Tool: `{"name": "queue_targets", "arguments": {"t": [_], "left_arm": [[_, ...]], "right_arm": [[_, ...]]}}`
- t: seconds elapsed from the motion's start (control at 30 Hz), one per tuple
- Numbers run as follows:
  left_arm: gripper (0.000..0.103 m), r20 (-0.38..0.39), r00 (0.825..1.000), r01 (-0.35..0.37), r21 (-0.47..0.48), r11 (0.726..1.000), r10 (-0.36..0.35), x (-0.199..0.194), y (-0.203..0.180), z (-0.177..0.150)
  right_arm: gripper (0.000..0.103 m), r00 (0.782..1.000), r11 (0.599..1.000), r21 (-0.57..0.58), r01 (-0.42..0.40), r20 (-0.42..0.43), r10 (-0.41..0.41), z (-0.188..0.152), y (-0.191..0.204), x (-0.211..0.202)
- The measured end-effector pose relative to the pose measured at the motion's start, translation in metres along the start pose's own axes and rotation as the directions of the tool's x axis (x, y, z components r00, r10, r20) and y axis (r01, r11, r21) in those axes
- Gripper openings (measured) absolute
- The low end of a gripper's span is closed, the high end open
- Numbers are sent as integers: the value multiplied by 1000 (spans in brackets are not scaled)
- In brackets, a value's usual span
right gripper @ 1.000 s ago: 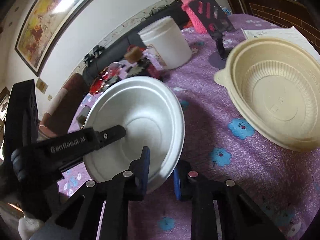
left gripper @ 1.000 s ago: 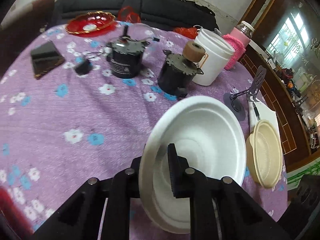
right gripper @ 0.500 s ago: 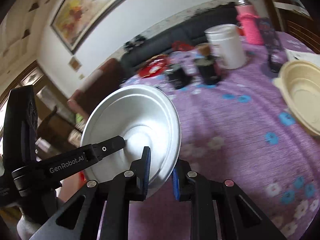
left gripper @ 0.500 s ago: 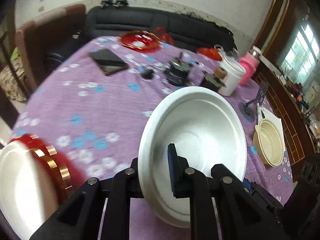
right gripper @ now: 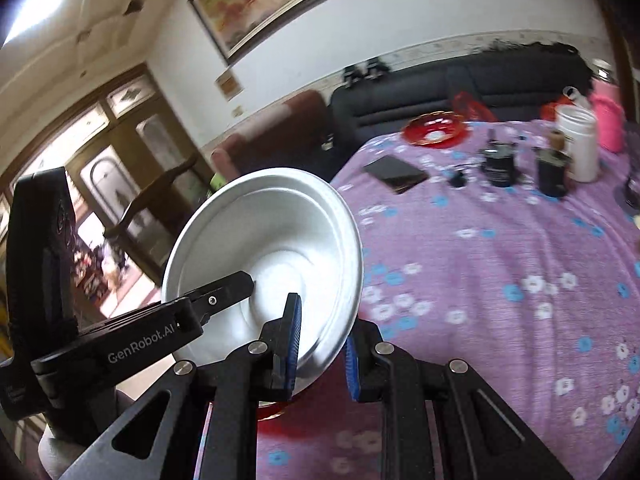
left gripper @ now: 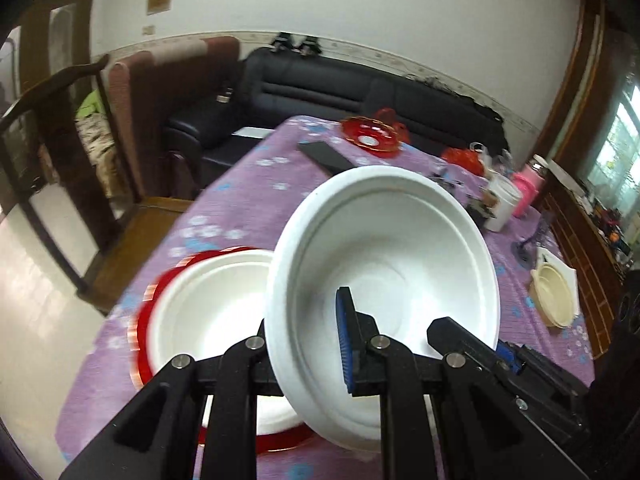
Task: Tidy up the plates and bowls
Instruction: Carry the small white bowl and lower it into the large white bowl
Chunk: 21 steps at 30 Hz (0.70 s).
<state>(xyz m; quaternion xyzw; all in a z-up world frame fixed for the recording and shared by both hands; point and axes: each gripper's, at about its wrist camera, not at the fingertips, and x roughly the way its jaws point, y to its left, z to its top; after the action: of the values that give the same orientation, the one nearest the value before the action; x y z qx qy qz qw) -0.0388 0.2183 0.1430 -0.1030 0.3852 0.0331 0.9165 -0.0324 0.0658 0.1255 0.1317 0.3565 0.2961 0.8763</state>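
A white bowl (left gripper: 392,256) is held tilted in the air by both grippers. My left gripper (left gripper: 308,344) is shut on its near rim. My right gripper (right gripper: 320,340) is shut on the opposite rim of the same bowl (right gripper: 272,248); it shows in the left wrist view (left gripper: 500,356). Below and left of the held bowl, a second white bowl (left gripper: 208,308) sits on a red plate (left gripper: 144,320) near the table's front left corner. A cream bowl (left gripper: 554,294) lies far right on the table.
The table has a purple flowered cloth (right gripper: 500,260). At its far side stand a red glass dish (right gripper: 434,128), a black flat case (right gripper: 394,172), two dark motors (right gripper: 500,164), a white tub (right gripper: 582,144) and a pink bottle (right gripper: 608,120). A black sofa (left gripper: 340,88) and chairs stand beyond.
Both grippers have carried the white bowl left and back, away from the cream bowl. The red plate with the second white bowl has come into view under it.
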Motion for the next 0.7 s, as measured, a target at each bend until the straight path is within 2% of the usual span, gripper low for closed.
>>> {"name": "queue_targets", "arguments": {"t": [0.27, 0.47, 0.67, 0.7], "left_arm": [[17, -50, 997, -67, -62, 996, 64, 17, 56, -11], [19, -105, 993, -65, -99, 993, 55, 39, 78, -16], [20, -116, 992, -53, -129, 990, 39, 38, 86, -20], [23, -116, 993, -46, -137, 989, 30, 37, 88, -20]], "right_arm": [[22, 994, 999, -37, 15, -108, -19, -7, 33, 52], [22, 986, 998, -44, 41, -160, -47, -14, 34, 78], [22, 984, 995, -76, 57, -164, -69, -15, 40, 87], [22, 983, 995, -77, 59, -169, -71, -16, 41, 89]]}}
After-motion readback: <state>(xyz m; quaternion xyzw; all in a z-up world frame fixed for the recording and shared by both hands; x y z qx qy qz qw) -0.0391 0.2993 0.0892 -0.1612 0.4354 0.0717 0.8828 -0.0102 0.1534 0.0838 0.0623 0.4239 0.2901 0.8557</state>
